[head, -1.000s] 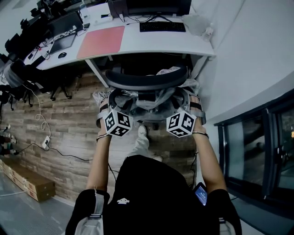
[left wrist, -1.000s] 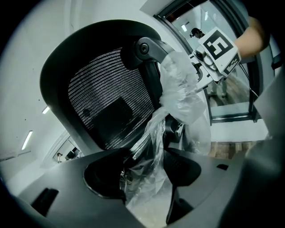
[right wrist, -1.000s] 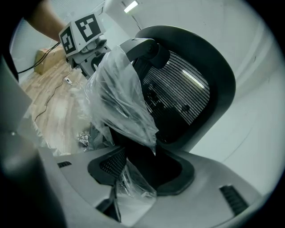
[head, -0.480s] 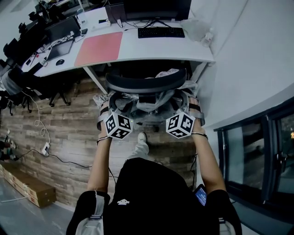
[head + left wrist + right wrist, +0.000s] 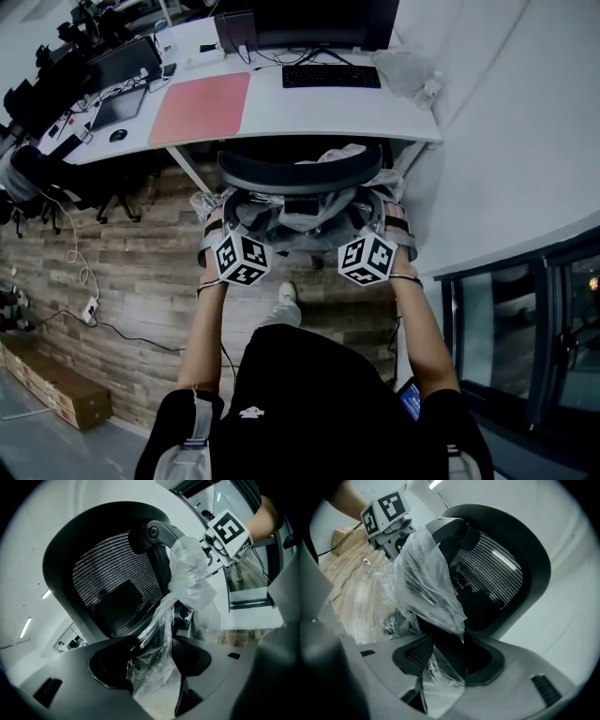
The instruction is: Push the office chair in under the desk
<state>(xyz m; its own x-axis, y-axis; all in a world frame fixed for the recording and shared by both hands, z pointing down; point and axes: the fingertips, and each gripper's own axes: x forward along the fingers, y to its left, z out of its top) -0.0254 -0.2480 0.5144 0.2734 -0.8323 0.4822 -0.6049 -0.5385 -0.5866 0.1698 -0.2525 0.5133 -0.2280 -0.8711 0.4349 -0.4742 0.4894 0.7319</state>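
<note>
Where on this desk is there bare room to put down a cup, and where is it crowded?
The widest bare patch of the desk lies in front of the keyboard, between the pink mat and the right edge, just beyond the office chair. The left end is crowded: a tablet, a mouse and cables.

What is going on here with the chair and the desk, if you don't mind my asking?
A person stands behind a black office chair, holding it with a gripper in each hand. The left gripper and the right gripper each have their jaws closed on a part of the chair covered in plastic wrap, behind the mesh backrest. The chair faces a white desk, its backrest at the desk's near edge.
</note>
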